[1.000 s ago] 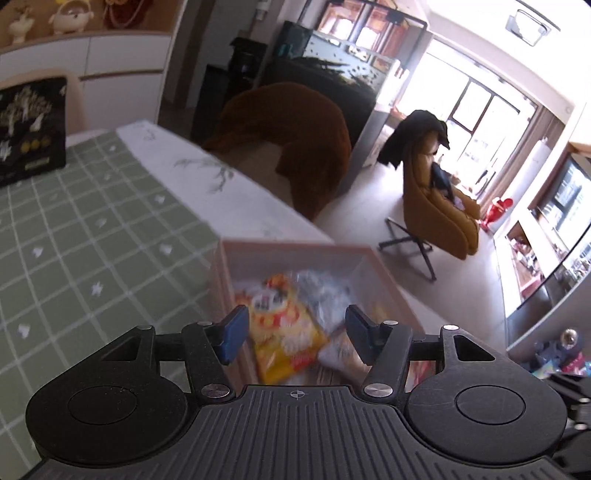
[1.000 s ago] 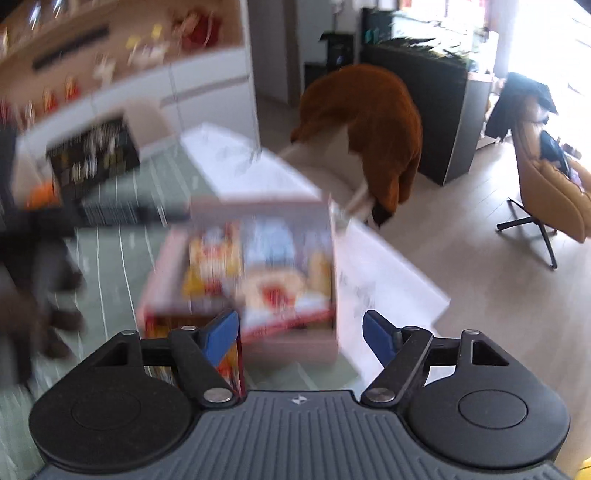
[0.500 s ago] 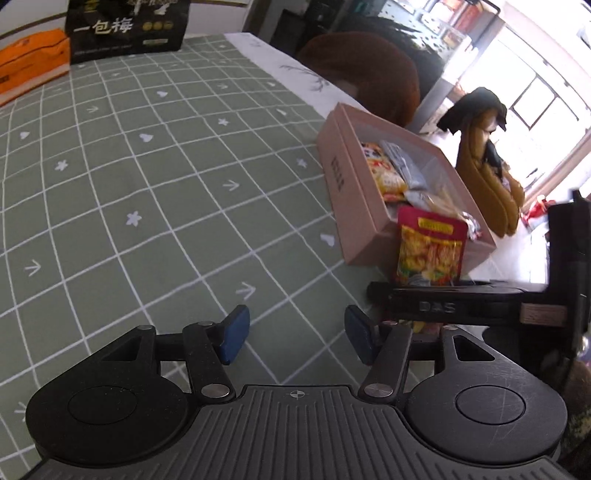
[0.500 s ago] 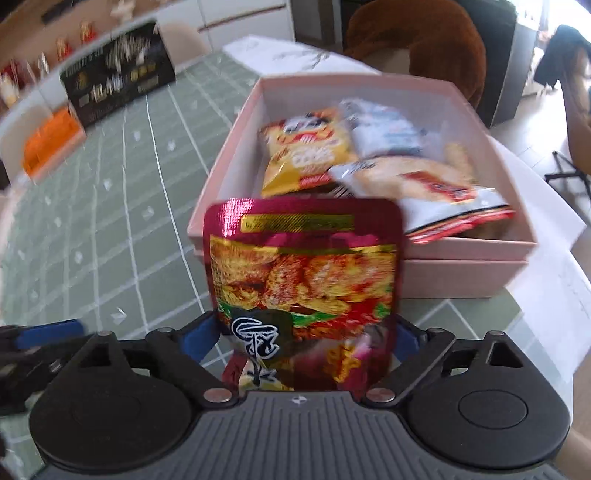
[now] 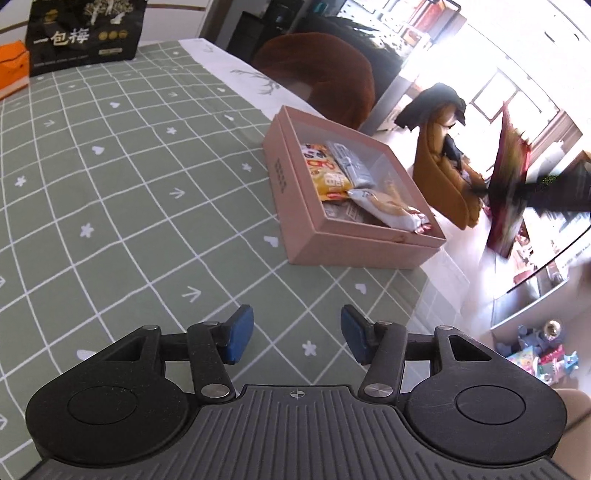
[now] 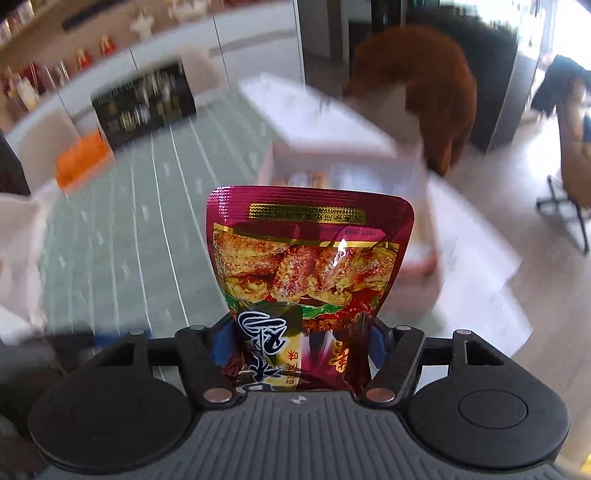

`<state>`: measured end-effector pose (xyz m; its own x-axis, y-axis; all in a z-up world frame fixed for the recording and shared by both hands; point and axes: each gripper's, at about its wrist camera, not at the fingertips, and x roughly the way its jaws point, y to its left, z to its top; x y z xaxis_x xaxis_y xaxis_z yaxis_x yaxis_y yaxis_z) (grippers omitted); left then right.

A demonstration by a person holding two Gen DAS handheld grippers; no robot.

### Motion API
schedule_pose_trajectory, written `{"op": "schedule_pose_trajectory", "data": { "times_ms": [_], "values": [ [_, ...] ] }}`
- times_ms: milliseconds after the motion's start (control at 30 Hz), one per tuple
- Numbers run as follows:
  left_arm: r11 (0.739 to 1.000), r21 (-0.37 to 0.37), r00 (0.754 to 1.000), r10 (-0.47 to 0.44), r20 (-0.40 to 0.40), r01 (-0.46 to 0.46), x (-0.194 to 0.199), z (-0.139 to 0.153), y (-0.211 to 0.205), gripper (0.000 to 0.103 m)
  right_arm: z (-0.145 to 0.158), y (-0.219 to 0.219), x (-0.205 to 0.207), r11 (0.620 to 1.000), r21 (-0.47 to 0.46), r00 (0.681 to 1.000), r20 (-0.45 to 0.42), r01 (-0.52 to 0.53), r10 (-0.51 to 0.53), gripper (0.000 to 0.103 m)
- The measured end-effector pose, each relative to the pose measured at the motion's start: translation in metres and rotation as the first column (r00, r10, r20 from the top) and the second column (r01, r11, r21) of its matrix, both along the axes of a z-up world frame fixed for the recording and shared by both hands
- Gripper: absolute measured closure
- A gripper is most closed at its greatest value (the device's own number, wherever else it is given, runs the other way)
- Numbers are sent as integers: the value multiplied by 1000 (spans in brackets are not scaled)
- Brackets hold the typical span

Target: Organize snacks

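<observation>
A pink box (image 5: 295, 206) stands near the right edge of the green checked tablecloth, holding a yellow snack packet (image 5: 325, 173), a grey packet (image 5: 349, 164) and a white packet (image 5: 388, 210). My left gripper (image 5: 297, 334) is open and empty, low over the cloth in front of the box. My right gripper (image 6: 297, 341) is shut on a dark red snack pouch (image 6: 310, 258), held upright in the air. The pouch also shows blurred in the left wrist view (image 5: 508, 184), above and to the right of the box. The box (image 6: 351, 155) is blurred behind the pouch.
A black gift bag (image 5: 85, 33) and an orange box (image 5: 13, 68) stand at the far end of the table. A brown chair back (image 5: 328, 70) is beyond the table edge. The table's right edge lies just past the pink box.
My right gripper has lifted the red pouch up and away from in front of the box. My left gripper has shifted slightly, staying open.
</observation>
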<state>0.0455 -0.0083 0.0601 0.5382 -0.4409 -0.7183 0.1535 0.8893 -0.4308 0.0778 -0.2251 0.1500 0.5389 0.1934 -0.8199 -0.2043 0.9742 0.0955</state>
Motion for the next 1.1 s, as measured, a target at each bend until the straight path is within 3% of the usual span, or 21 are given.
{"op": "schedule_pose_trajectory", "data": {
  "times_ms": [100,167,200,367,533,700,867,1000,1100],
  "values": [
    [1000,-10,1000,3,7,-3,-5,2,0,45,44,-3,34,1000,-22,1000,23,7,-7,31],
    [1000,-15,1000,6,12,-6,-9,4,1,45,60,-8,70,997,-12,997,-30,70,-71,20],
    [1000,-15,1000,8,10,-8,-11,4,3,45,61,-11,85,996,3,995,-48,93,-93,14],
    [997,30,998,70,-4,-70,-22,-6,20,45,26,-18,131,988,-33,981,-118,152,-155,15],
    [985,98,989,143,-27,-140,-24,-24,36,45,3,-28,97,988,23,986,-60,155,-153,15],
    [992,92,996,89,26,-91,-31,-17,26,45,6,-39,84,976,110,981,11,190,-192,15],
    [984,175,994,7,110,-26,-34,-15,5,45,-8,-23,58,986,43,983,81,160,-163,15],
    [975,218,989,3,145,-35,-34,-23,4,45,-43,-4,15,992,-2,985,117,126,-125,15],
    [960,278,983,-17,185,-36,-31,-33,6,45,-75,3,-12,987,30,982,101,155,-157,15]
  ]
}}
